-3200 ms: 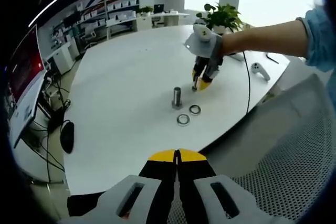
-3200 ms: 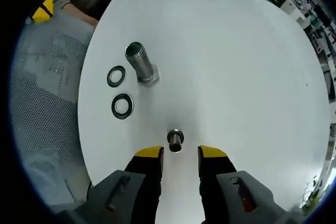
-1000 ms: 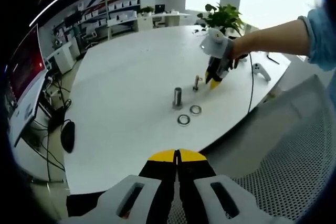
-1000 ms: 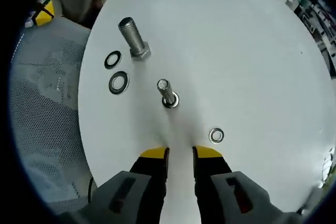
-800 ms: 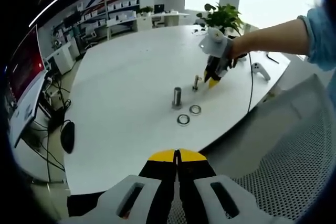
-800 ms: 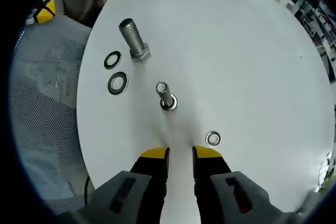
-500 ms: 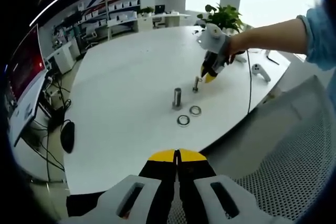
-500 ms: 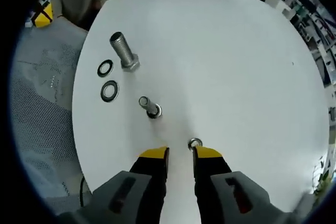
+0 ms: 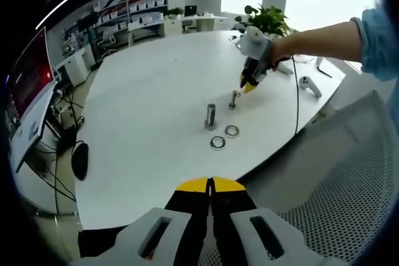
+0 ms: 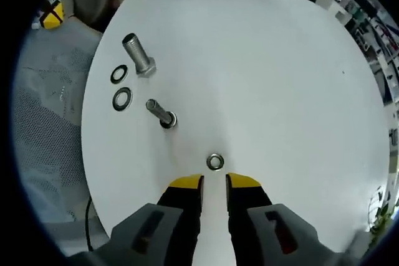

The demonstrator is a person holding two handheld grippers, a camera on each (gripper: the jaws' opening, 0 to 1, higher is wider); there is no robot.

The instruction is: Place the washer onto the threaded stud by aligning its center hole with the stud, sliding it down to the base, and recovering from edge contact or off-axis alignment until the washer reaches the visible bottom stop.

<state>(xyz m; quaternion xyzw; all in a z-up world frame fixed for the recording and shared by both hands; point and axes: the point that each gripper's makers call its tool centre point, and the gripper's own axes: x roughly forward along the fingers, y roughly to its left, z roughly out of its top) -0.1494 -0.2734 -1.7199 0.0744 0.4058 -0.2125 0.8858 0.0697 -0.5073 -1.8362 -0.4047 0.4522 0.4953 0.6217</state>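
Open-plan office or tech lab.

A big round white surface (image 9: 149, 98) stands among shelves (image 9: 134, 14) of boxes, desks with a monitor (image 9: 188, 10), a potted plant (image 9: 268, 20), a red wall screen (image 9: 28, 79) and a mesh chair (image 9: 349, 204).

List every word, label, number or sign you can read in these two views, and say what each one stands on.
No text can be read in either view.
The red screen at the left of the left gripper view bears no legible writing.
The shelves at the back hold items too small and blurred to read.
The bolts, the washers and the white table carry no visible markings.
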